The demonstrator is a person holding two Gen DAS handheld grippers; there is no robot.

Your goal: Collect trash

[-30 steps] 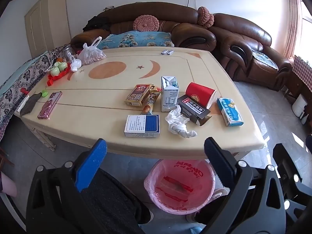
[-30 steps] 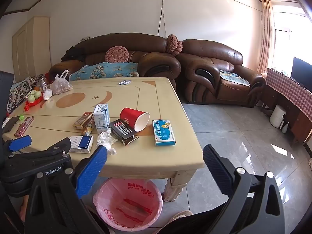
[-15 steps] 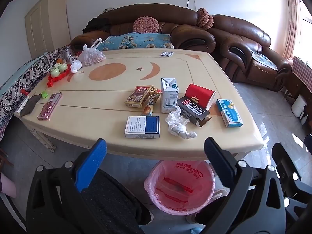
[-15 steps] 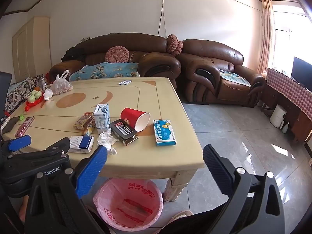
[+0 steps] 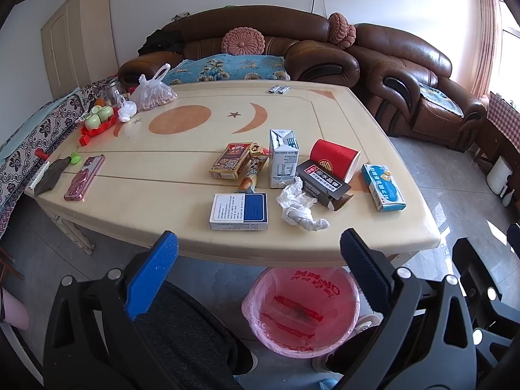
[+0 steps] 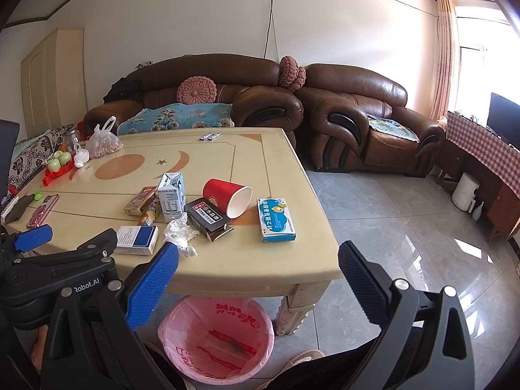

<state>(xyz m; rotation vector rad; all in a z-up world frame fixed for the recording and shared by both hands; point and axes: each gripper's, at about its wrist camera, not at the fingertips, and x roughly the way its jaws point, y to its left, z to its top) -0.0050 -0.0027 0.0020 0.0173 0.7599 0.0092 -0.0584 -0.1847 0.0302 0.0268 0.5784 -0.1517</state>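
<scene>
Both tools spread wide, nothing held: left tool, right tool, hovering off near table edge. Trash on table: crumpled tissue, tipped red cup, milk carton, boxes. Pink-lined bin on floor below near edge.

Near edge of the counter is bare, giving open approach from the front. Behind it the crumpled tissue, blue-and-white box and black box sit close together, with narrow gaps. The upright milk carton and tipped red cup block reach beyond. The pink-lined bin below stands unobstructed.
</scene>
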